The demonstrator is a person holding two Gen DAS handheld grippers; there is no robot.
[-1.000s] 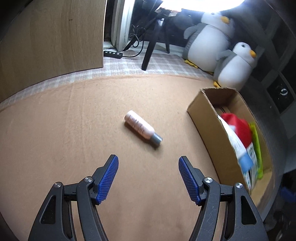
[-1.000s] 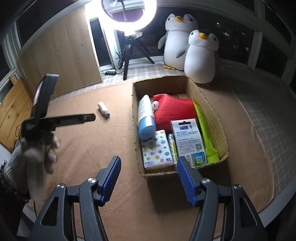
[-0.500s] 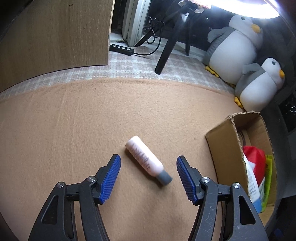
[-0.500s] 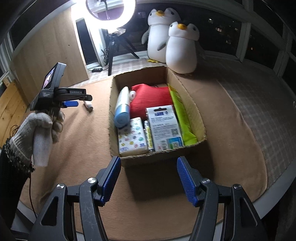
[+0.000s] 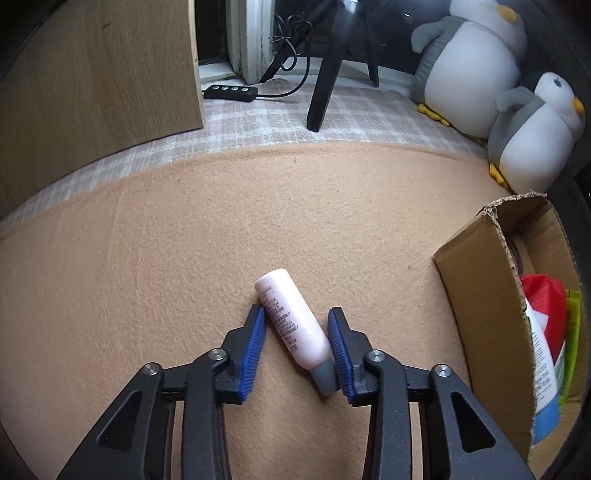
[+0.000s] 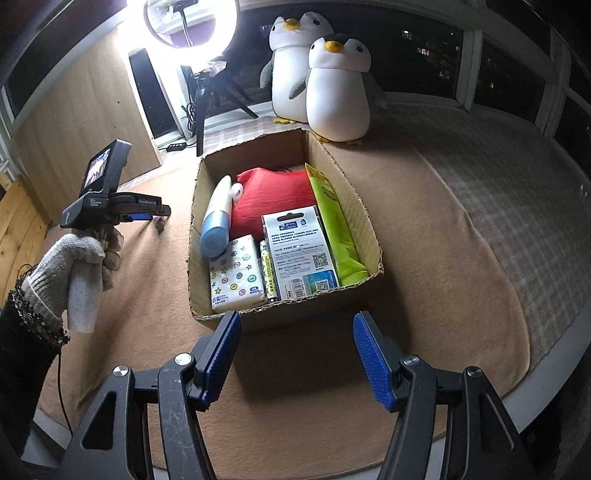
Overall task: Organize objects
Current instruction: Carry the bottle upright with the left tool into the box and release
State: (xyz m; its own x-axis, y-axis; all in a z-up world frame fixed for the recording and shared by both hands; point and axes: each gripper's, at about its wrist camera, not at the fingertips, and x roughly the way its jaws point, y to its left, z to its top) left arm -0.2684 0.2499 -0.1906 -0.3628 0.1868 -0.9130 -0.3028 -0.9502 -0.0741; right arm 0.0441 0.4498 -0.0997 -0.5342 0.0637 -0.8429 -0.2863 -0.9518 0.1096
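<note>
The pink bottle [image 5: 291,321] lies on the tan blanket [image 5: 184,236], askew between the left gripper [image 5: 297,325]; its jaws have just been closing and now touch it; small, light, smooth plastic, likely to swivel; better gripped mid-body; the right gripper [image 6: 295,354] hangs half open, empty, before the box [image 6: 195,206].

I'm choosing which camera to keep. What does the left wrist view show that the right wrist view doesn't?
Only the left wrist view: the left claw closing around the whole pink bottle, both pads touching it.

Only the right wrist view: the open right claw, the ring light, all the box's contents, the gloved hand.

Both: the cardboard box, two plush penguins, the tan mat.
</note>
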